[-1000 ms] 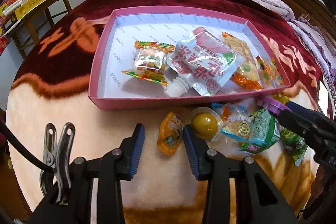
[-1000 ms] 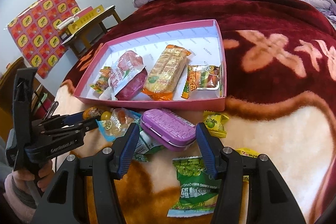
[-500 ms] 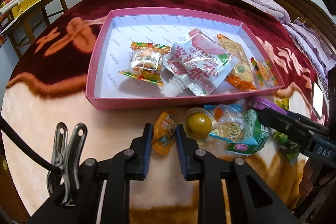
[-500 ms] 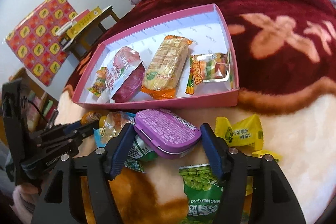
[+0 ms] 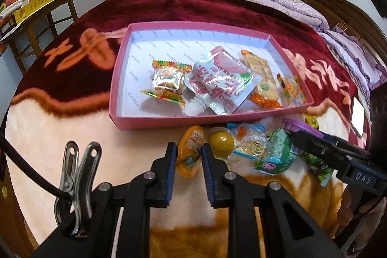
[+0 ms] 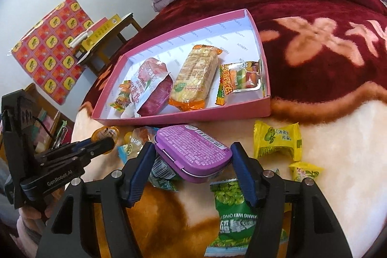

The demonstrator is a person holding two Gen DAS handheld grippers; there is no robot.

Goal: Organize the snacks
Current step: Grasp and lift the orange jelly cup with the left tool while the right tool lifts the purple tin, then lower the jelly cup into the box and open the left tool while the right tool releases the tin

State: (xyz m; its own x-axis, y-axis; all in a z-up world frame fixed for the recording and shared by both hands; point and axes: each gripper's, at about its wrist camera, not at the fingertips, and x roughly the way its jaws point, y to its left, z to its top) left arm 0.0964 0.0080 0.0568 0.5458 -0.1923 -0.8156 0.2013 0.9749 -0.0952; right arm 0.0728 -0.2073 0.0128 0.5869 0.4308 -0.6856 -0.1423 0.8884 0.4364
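A pink tray (image 5: 154, 121) (image 6: 183, 118) lies on the bed and holds several snack packets, among them a white and red pouch (image 5: 217, 86). My left gripper (image 5: 187, 154) is shut on an orange jelly cup (image 5: 189, 154) just in front of the tray; the cup also shows in the right wrist view (image 6: 106, 132). My right gripper (image 6: 192, 155) is shut on a purple tin (image 6: 193, 152) and holds it above the loose snacks. The tin's edge shows in the left wrist view (image 5: 302, 125).
Loose snacks lie before the tray: a yellow ball jelly (image 5: 221, 143), a clear candy bag (image 5: 249, 144), green packets (image 6: 232, 207) and yellow candies (image 6: 278, 139). A phone (image 5: 358, 116) lies at the right. A wooden table (image 5: 36, 16) stands left of the bed.
My left gripper closed on the orange jelly cup. My right gripper closed on the purple tin and lifted it a little.
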